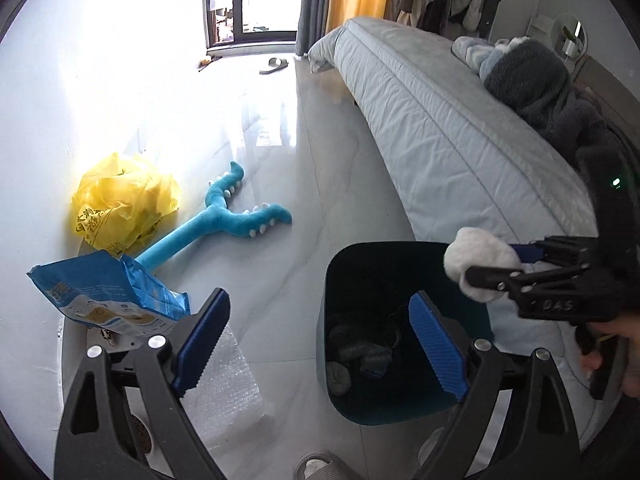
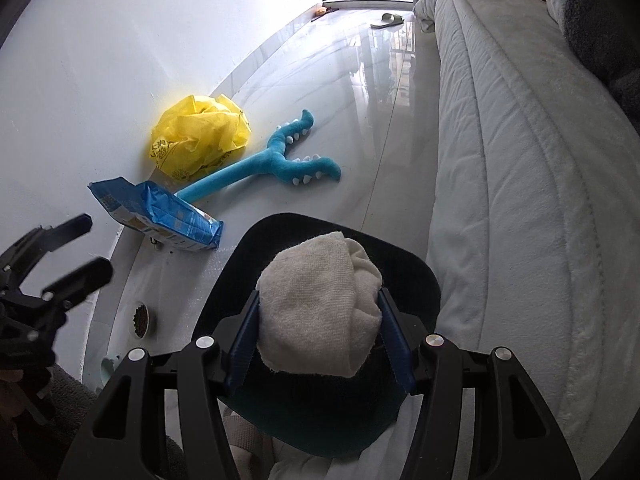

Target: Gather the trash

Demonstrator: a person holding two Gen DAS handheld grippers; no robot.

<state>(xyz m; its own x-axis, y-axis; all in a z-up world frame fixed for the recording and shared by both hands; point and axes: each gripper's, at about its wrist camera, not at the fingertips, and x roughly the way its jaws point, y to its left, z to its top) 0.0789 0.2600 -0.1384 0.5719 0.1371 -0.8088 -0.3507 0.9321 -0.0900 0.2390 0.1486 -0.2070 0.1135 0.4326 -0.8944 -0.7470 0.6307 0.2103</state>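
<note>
Right tool (image 2: 318, 336): pinching a white balled cloth (image 2: 320, 304) directly over the dark bin (image 1: 404, 332), which already holds several items; pitched steeply down. Left tool (image 1: 320, 344): spread wide, empty, above the bin's near side. Left on the floor (image 1: 288, 264) by the wall: blue bag (image 1: 108, 296), yellow plastic bag (image 1: 120, 200).

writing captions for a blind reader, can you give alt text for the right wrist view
The right gripper clamps a balled white cloth just above a dark bin standing beside a bed. On the floor behind lie a yellow bag, a blue packet and a blue plush toy.
</note>
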